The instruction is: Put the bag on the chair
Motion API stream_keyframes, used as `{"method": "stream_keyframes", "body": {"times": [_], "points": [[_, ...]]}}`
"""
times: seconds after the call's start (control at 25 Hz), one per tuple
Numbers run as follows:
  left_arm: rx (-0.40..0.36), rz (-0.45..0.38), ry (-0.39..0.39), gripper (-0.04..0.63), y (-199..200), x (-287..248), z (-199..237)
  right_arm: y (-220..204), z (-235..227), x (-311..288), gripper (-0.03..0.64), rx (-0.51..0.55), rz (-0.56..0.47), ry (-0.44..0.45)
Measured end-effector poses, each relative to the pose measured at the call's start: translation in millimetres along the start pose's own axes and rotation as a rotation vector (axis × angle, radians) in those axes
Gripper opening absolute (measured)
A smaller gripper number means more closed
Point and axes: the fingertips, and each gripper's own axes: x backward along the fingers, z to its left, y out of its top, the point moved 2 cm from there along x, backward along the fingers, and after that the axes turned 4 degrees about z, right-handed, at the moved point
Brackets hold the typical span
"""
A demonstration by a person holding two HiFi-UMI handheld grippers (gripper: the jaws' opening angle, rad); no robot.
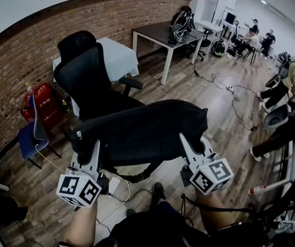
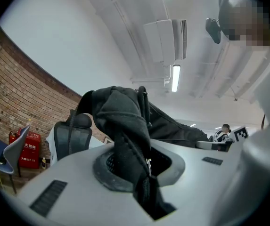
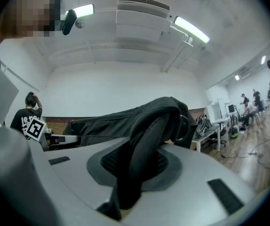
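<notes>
A black bag [image 1: 142,130] hangs stretched between my two grippers, in front of a black mesh office chair [image 1: 88,78]. My left gripper [image 1: 88,156] is shut on the bag's left strap [image 2: 130,159], which runs up between its jaws. At the bag's right end my right gripper [image 1: 192,151] is shut on the other strap [image 3: 142,166]. The bag hides most of the chair's seat in the head view. The chair's headrest and back [image 2: 73,133] show beyond the bag in the left gripper view.
A white-covered table [image 1: 117,55] stands behind the chair by the brick wall. A blue chair [image 1: 34,133] and red extinguishers [image 1: 44,104] stand at the left. A desk [image 1: 162,35] is further back. Cables [image 1: 229,89] lie on the wood floor; people stand at the right [image 1: 286,84].
</notes>
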Motion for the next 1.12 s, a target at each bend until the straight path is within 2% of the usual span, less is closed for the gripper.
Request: {"method": "stream_keyframes", "body": {"times": [0.36,1.12], "points": [[-0.009,-0.01,0.079,0.067,-1.2,-52.6,-0.6,11.5,-51.0,-47.8,0.075,0.009,0.002,0.076],[-0.047,-0.005,0.173,0.067,-14.9,-172.6,-36.7,30.1,-178.9,-111.1,0.075,0.004,0.001,0.185]]}}
